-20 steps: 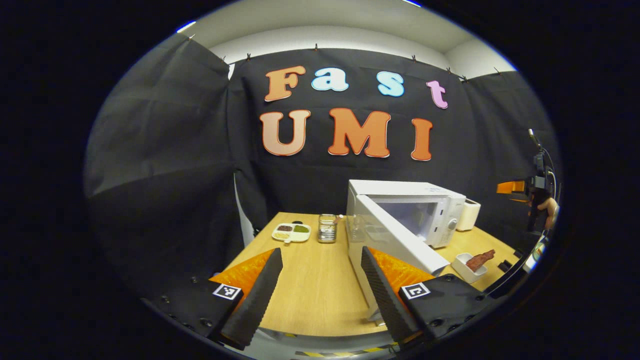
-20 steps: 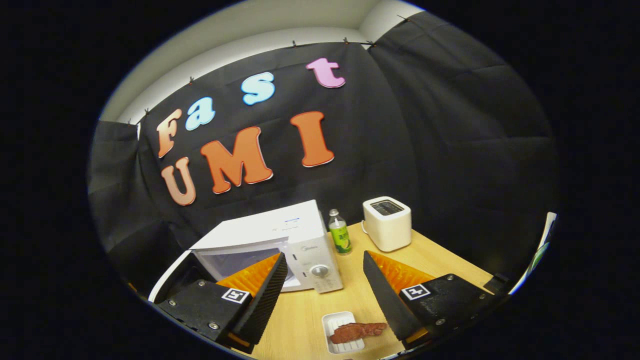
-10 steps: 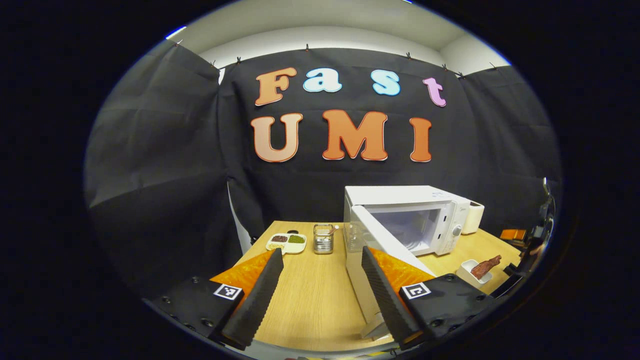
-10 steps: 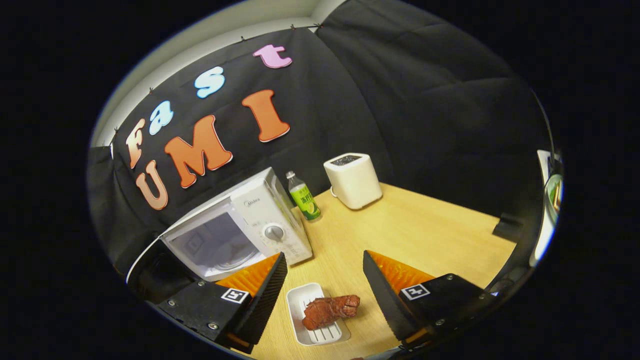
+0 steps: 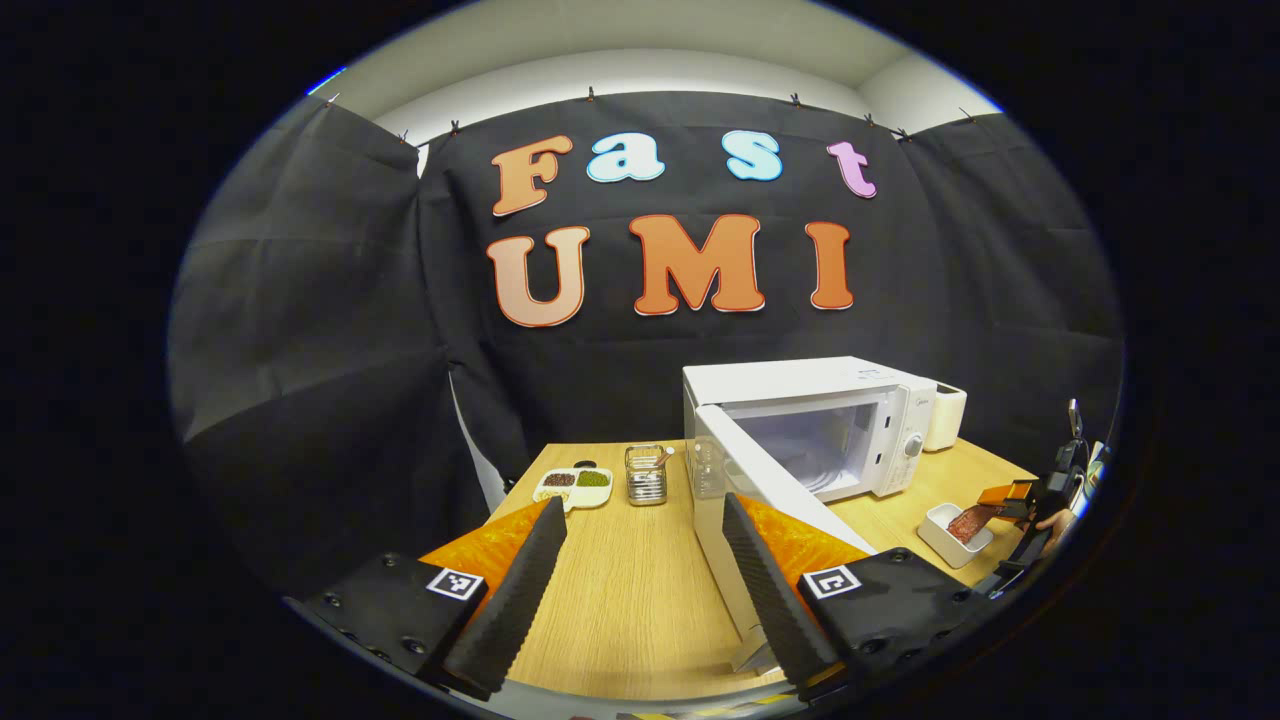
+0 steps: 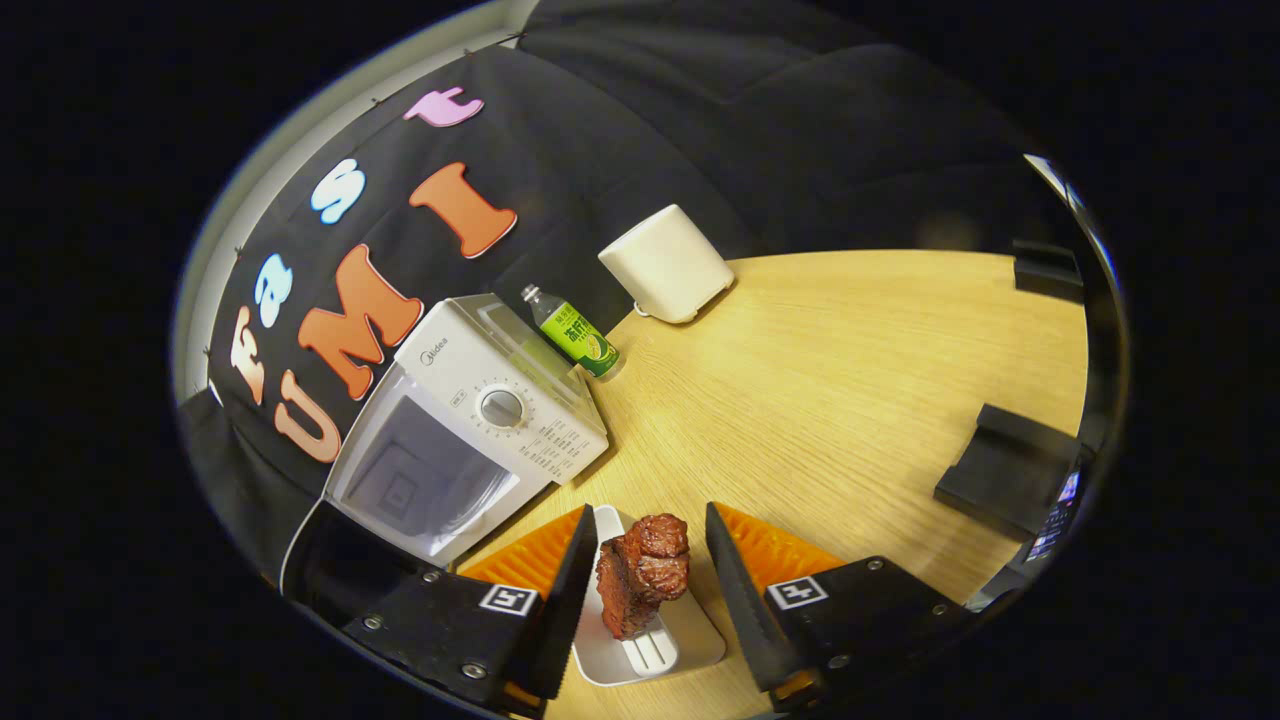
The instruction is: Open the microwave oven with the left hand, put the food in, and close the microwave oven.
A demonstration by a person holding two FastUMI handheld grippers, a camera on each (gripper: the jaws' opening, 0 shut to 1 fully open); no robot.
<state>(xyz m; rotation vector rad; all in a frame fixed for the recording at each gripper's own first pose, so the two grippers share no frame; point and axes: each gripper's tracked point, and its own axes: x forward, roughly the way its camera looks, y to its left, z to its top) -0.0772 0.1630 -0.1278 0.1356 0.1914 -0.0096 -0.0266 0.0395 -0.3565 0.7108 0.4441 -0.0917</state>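
In the right gripper view, the right hand-held gripper [image 6: 645,590] stands over a white dish [image 6: 640,640] on the wooden surface [image 6: 830,380], with the piece of brown meat [image 6: 642,572] directly between its 2 fingers. The jaws are part-way open around the meat; a narrow gap shows on each side, so neither finger is clearly pressing on it. The meat lies on the dish, its far end raised.

In the left gripper view, the left hand-held gripper [image 5: 640,570] is wide open and holds nothing. Its right finger overlaps the lower part of the open microwave door [image 5: 745,480], which swings out toward the camera.

Farther off, the white microwave [image 6: 480,410] sits with its cavity exposed, a round dial on its control panel. A brand word is printed above the dial, too small to read with confidence. Behind it a green-labelled bottle [image 6: 572,335] stands just beside the microwave, and a white toaster [image 6: 668,262] lies beyond. At the far left of the surface sit a compartment tray [image 5: 572,484] and a metal holder [image 5: 647,473]
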